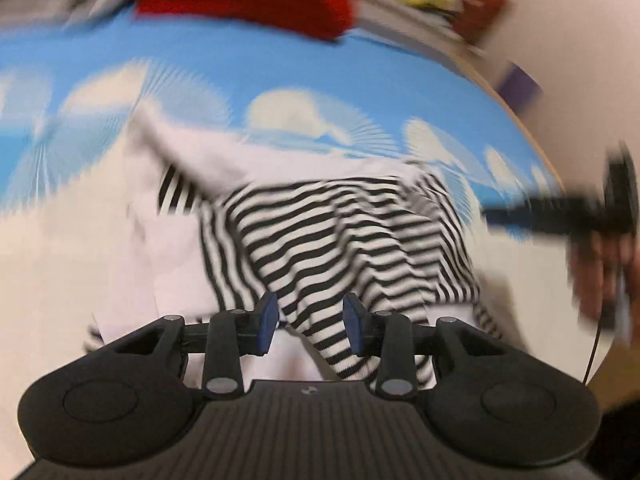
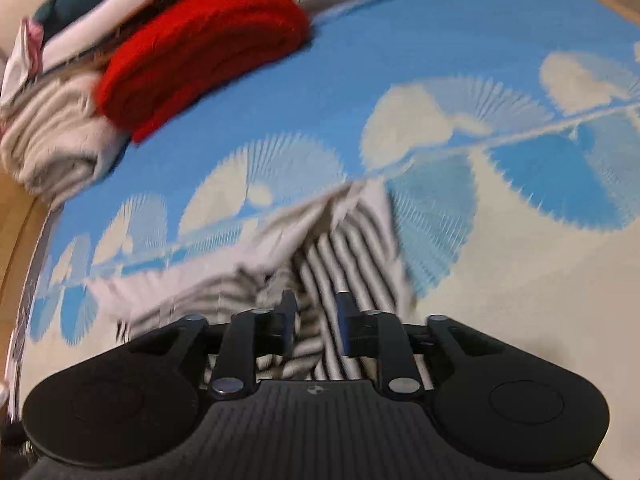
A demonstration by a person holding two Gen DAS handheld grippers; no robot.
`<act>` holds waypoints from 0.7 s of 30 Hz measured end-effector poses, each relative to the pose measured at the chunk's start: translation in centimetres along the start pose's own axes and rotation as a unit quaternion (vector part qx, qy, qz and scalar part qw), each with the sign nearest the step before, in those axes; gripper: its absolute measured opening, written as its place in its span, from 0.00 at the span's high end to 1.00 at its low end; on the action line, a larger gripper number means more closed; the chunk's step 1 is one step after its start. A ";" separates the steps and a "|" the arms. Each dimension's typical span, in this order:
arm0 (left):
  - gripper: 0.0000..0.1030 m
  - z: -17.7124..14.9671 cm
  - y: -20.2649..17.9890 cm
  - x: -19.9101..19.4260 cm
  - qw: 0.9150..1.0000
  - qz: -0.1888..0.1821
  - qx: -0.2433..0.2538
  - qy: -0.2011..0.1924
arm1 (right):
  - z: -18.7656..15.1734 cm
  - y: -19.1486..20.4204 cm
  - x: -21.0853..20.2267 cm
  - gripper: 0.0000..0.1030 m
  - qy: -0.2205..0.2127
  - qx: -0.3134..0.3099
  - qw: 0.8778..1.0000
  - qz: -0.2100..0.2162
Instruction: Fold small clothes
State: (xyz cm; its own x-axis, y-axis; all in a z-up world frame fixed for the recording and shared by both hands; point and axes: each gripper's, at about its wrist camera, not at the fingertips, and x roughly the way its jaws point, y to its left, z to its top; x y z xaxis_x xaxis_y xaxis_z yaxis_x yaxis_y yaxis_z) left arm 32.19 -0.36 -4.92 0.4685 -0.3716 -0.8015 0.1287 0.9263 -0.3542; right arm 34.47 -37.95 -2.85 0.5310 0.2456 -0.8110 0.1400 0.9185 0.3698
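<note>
Blue cloud-patterned cover (image 2: 400, 64) over wooden-edged table (image 2: 16, 216), pale wall (image 1: 560, 8) beyond.

Black-and-white striped garment (image 1: 340, 240) crumpled on blue cloud-print mat (image 1: 360, 72); folded red knit (image 2: 200, 48) behind it at mat's far edge, cream folded cloth (image 2: 52, 140) left of knit.
</note>
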 end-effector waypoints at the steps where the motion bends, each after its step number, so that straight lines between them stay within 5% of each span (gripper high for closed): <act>1: 0.61 0.3 0.7 0.8 1.000 0.001 -0.024 0.012 | -0.4 0.1 0.8 0.70 0.018 -0.003 1.000 0.004; 8: 0.61 0.6 2.0 5.2 0.991 -0.001 -0.108 0.080 | -1.4 0.5 4.2 0.67 0.065 0.010 0.997 0.030; 14: 0.63 0.5 0.9 7.9 0.990 -0.010 -0.086 0.115 | -1.8 1.6 6.7 0.69 0.088 0.002 0.996 0.019; 15: 0.66 0.5 0.9 8.2 0.989 -0.001 -0.082 0.120 | -1.8 1.7 6.9 0.72 0.089 -0.001 0.996 0.015; 17: 0.95 0.7 1.5 8.5 0.989 0.014 -0.087 0.118 | -1.6 1.9 7.1 0.97 0.090 -0.004 0.996 0.023; 21: 0.98 2.3 2.2 5.7 0.994 0.010 -0.088 0.059 | -1.0 2.1 6.2 0.98 0.073 -0.006 0.996 0.050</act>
State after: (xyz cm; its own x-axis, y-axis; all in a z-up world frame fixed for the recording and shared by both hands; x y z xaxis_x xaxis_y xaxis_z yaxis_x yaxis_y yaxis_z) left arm 37.13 -0.30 -9.18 0.3626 -0.3682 -0.8561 -0.0393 0.9118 -0.4088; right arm 37.25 -34.24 -7.55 0.4148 0.3769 -0.8282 0.0818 0.8910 0.4465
